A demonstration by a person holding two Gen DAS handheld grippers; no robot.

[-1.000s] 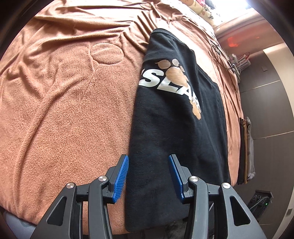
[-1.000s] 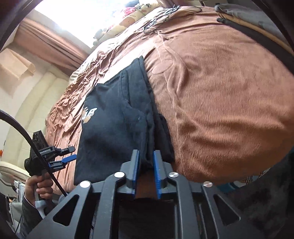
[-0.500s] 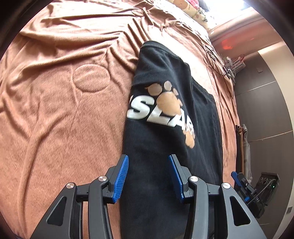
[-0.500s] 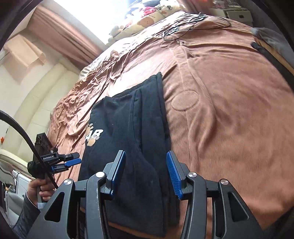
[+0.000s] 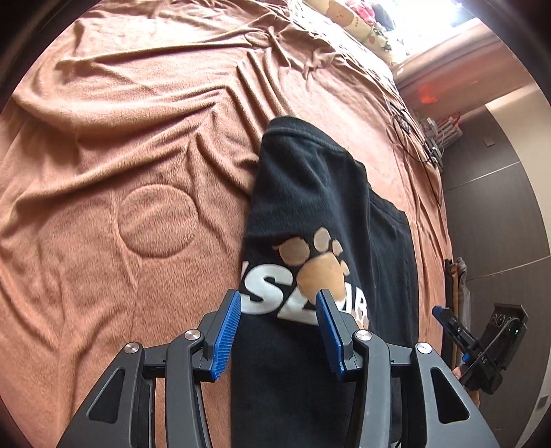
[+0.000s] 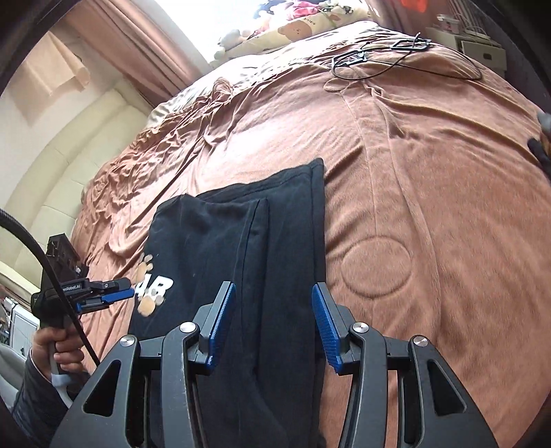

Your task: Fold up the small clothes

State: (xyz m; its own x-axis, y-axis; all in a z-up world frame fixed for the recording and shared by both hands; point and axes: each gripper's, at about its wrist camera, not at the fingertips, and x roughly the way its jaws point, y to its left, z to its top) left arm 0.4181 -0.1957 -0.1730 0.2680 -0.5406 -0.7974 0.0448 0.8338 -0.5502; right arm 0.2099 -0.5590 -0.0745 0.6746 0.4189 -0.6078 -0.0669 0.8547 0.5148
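A black T-shirt (image 5: 310, 193) with a white and tan paw print lies folded into a long strip on the brown blanket (image 5: 120, 138). My left gripper (image 5: 278, 303) is open just over the printed part, its blue pads apart and not pressing on the cloth. My right gripper (image 6: 273, 293) is open over the plain folded side of the T-shirt (image 6: 220, 234), with cloth showing between its pads but not gripped. The right wrist view shows the left gripper (image 6: 117, 293) held in a hand at the left. The right gripper (image 5: 444, 315) shows at the right edge of the left wrist view.
Black cables (image 6: 396, 55) lie on the far part of the blanket (image 6: 430, 172). Pillows and soft toys (image 6: 296, 27) sit at the head of the bed. A stack of folded clothes (image 5: 458, 286) lies at the bed's right edge. A cream padded wall (image 6: 69, 165) borders the left.
My right gripper was shut on the shirt's near edge; it has let go, opened and moved forward along the shirt. My left gripper has moved forward up to the print, still open.
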